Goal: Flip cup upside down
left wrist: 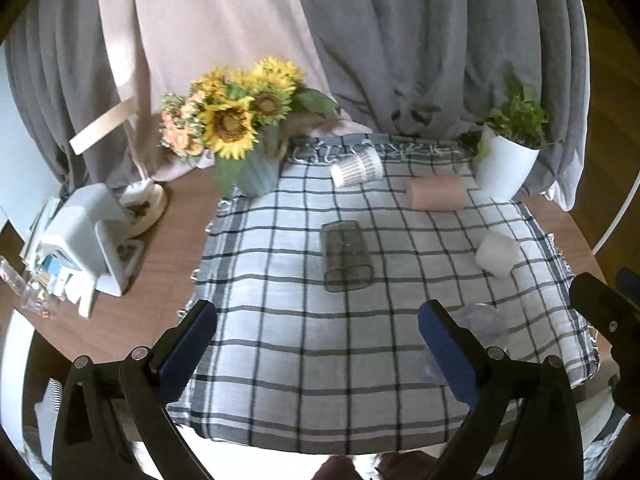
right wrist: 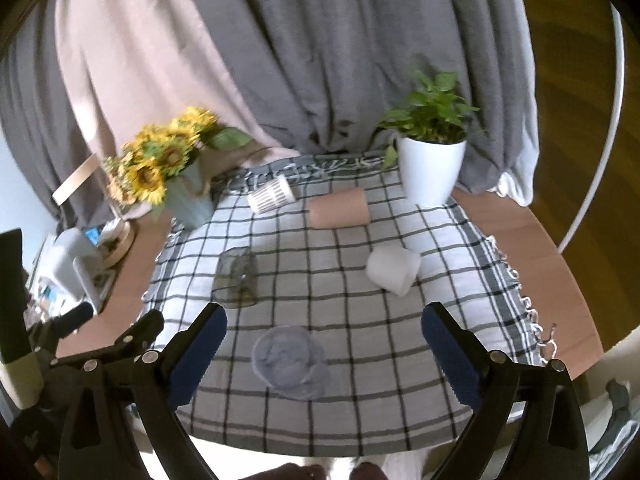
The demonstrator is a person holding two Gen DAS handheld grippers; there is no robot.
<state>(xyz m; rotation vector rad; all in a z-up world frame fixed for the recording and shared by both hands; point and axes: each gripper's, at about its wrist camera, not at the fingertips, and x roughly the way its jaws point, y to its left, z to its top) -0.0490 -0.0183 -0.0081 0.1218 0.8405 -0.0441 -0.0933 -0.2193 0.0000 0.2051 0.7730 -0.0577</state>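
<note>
Several cups lie on their sides on a checked cloth (left wrist: 304, 340) (right wrist: 360, 320). A dark clear glass (left wrist: 346, 256) (right wrist: 236, 278) lies in the middle. A white frosted cup (left wrist: 496, 256) (right wrist: 394, 270) lies to the right. A pink cup (left wrist: 436, 192) (right wrist: 340, 208) and a white patterned cup (left wrist: 358, 167) (right wrist: 272, 194) lie at the back. A clear plastic cup (right wrist: 288, 356) (left wrist: 482, 328) lies nearest, between my right gripper's fingers. My left gripper (left wrist: 316, 344) is open and empty above the cloth's front. My right gripper (right wrist: 324, 344) is open and empty.
A sunflower bouquet in a blue-green vase (left wrist: 256, 168) (right wrist: 188, 196) stands at the back left. A white potted plant (left wrist: 506, 164) (right wrist: 430, 168) stands at the back right. A white appliance and clutter (left wrist: 92, 240) sit at the left on the wooden table (left wrist: 160, 248). Curtains hang behind.
</note>
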